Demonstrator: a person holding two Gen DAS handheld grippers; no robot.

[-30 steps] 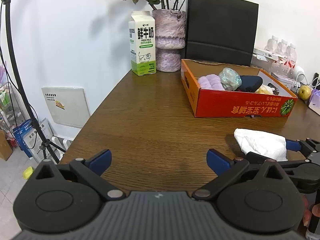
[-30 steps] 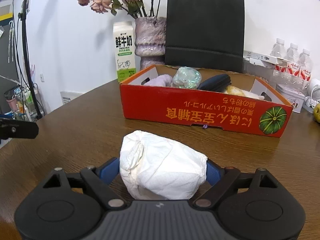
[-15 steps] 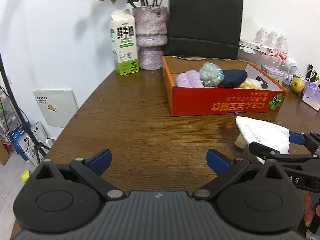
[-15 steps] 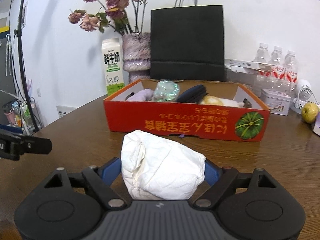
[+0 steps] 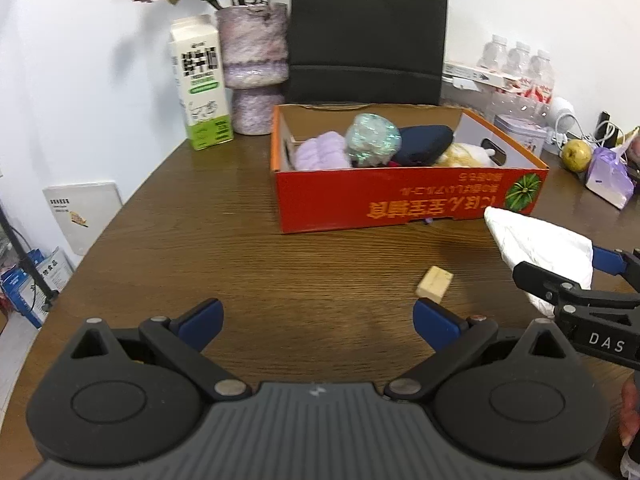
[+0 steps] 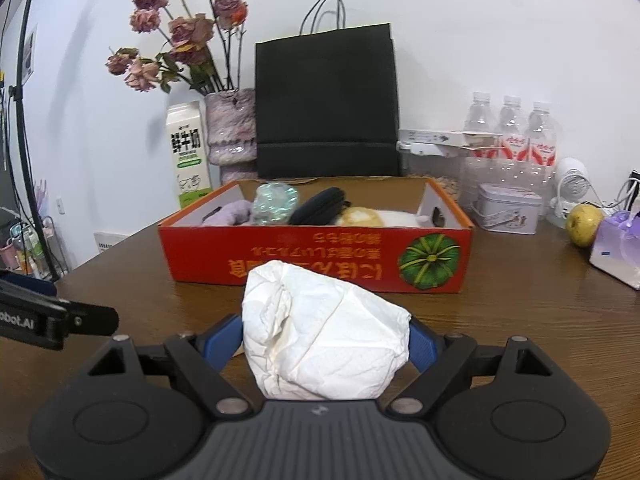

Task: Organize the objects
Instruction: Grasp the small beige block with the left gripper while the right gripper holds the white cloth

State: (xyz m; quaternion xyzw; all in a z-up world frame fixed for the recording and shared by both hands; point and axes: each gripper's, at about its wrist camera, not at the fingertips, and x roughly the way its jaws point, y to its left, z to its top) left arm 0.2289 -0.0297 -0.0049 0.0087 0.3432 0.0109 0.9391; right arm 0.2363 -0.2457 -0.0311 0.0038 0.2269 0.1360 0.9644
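Note:
My right gripper [image 6: 324,344] is shut on a crumpled white paper bundle [image 6: 324,340], which it holds just above the brown table in front of the red cardboard box [image 6: 312,256]. In the left wrist view the same bundle [image 5: 540,244] hangs at the right, clamped between blue pads. A small pale wooden block [image 5: 435,285] lies on the table beside it. My left gripper [image 5: 316,320] stands open over bare wood, nothing between its fingers. The box [image 5: 400,204] holds a purple cloth, a shiny ball, a dark case and a plush toy.
A milk carton [image 5: 202,80], a vase of dried flowers [image 5: 256,64] and a black paper bag [image 5: 366,28] stand behind the box. Water bottles [image 6: 516,136], a tin [image 6: 508,208], a pear [image 6: 584,220] and a purple pouch [image 6: 618,248] crowd the right. The table edge drops off at left.
The right gripper has lifted the white bundle off the table, uncovering the small wooden block. Both grippers have shifted sideways, and the box now sits more central in the left wrist view.

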